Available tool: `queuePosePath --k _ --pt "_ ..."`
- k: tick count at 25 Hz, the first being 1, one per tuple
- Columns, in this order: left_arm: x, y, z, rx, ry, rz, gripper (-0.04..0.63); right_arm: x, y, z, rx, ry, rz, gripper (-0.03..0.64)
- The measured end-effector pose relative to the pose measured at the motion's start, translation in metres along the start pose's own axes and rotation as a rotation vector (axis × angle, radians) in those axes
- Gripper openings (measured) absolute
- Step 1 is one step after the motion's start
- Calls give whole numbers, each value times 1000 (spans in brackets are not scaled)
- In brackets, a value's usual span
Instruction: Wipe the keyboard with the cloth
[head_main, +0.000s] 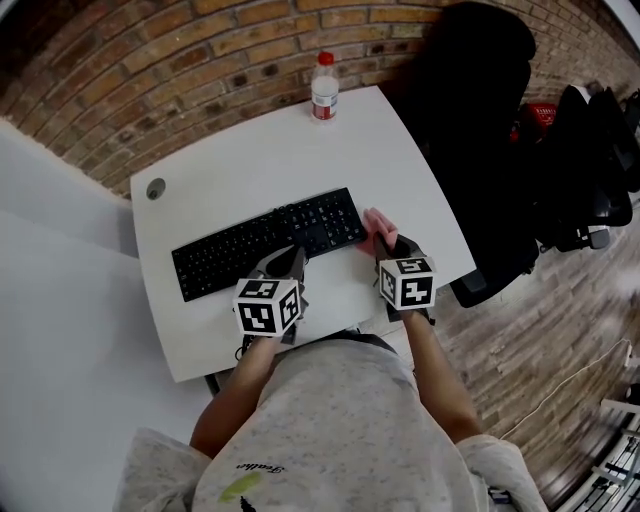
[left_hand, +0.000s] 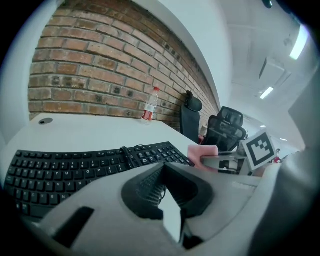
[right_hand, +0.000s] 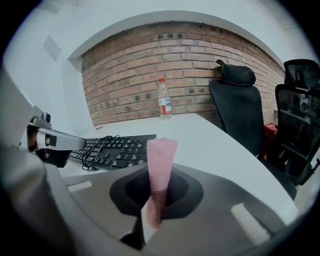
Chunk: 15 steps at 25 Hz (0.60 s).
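Note:
A black keyboard (head_main: 240, 248) lies slantwise on the white desk (head_main: 280, 150). My right gripper (head_main: 385, 243) hovers just off the keyboard's right end and is shut on a pink cloth (head_main: 377, 225). In the right gripper view the cloth (right_hand: 161, 165) stands up as a narrow pink strip from the closed jaws of the right gripper (right_hand: 159, 197). My left gripper (head_main: 295, 258) sits over the keyboard's front edge, near its number pad. Its jaws meet at the tips in the left gripper view (left_hand: 162, 167), with the keyboard (left_hand: 75, 167) just beyond them and its thin cable (right_hand: 95, 156) looped close by.
A clear water bottle with a red label (head_main: 324, 88) stands at the desk's far edge by the brick wall. A round cable hole (head_main: 155, 188) is at the far left corner. Black office chairs (head_main: 480, 130) stand right of the desk.

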<state>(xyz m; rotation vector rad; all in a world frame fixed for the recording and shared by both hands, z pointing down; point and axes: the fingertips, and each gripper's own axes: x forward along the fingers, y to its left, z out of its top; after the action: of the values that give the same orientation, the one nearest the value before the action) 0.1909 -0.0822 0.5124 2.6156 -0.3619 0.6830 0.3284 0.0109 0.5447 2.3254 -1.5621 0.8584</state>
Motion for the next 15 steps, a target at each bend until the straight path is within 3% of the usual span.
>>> queuePosePath --k 15 --pt "-5 25 8 -54 -33 87 -3 32 14 25 13 -3 123 26"
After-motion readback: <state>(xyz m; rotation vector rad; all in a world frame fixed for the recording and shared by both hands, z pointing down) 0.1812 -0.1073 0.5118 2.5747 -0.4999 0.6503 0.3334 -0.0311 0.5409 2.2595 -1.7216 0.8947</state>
